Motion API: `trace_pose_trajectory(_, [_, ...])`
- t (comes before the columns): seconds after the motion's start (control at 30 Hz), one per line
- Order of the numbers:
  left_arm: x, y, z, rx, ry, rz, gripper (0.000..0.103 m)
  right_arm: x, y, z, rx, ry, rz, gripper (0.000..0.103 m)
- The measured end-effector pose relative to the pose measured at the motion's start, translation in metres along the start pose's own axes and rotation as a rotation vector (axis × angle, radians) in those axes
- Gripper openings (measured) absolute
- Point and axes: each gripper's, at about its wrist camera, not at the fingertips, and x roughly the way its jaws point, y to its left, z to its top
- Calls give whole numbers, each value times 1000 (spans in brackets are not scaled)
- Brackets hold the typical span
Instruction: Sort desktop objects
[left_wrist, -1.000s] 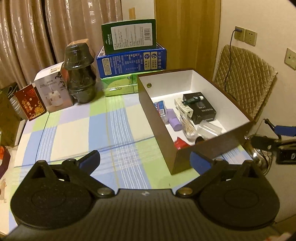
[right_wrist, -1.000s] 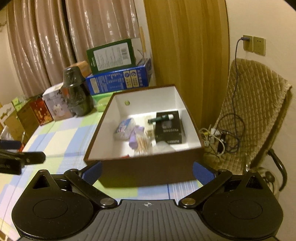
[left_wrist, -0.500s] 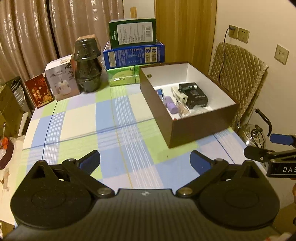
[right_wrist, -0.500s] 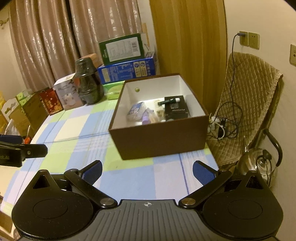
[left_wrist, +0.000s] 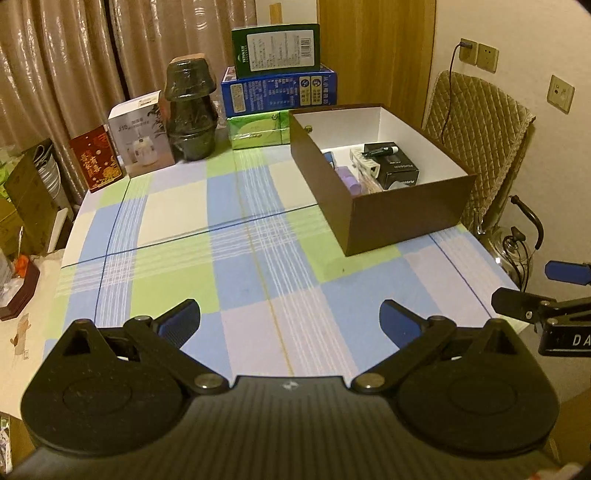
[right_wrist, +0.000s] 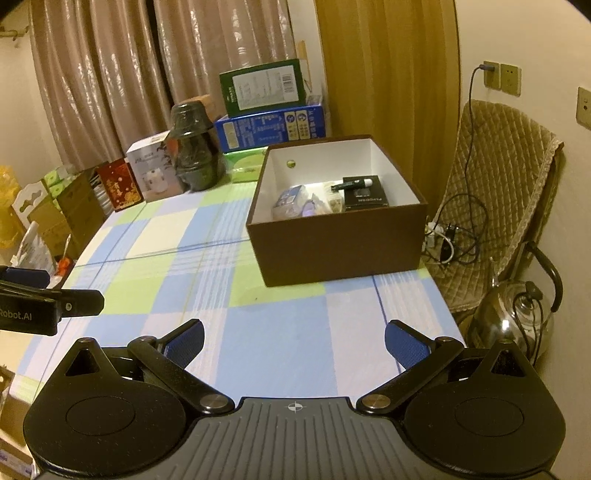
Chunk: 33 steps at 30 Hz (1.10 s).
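A brown box with a white inside stands at the right of the checked tablecloth. It holds a black carton, a black pen, a purple item and other small things. My left gripper is open and empty over the near table edge. My right gripper is open and empty, near the table's front right, well back from the box.
At the back stand a dark wrapped jar, a white carton, a red carton and stacked green and blue boxes. A quilted chair, cables and a steel kettle are to the right.
Both grippers have pulled back from the box toward the near table edge, so more tablecloth shows. Both stay open and empty.
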Motion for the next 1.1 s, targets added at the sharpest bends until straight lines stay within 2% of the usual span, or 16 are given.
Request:
trace_pose_trajectory(0.6, [-16, 20, -33, -39, 35, 40, 102, -3, 28, -18, -49, 31, 33, 101])
trace_pose_trajectory(1.1, [-20, 20, -38, -52, 37, 51, 102, -4, 30, -23, -60, 41, 50, 101])
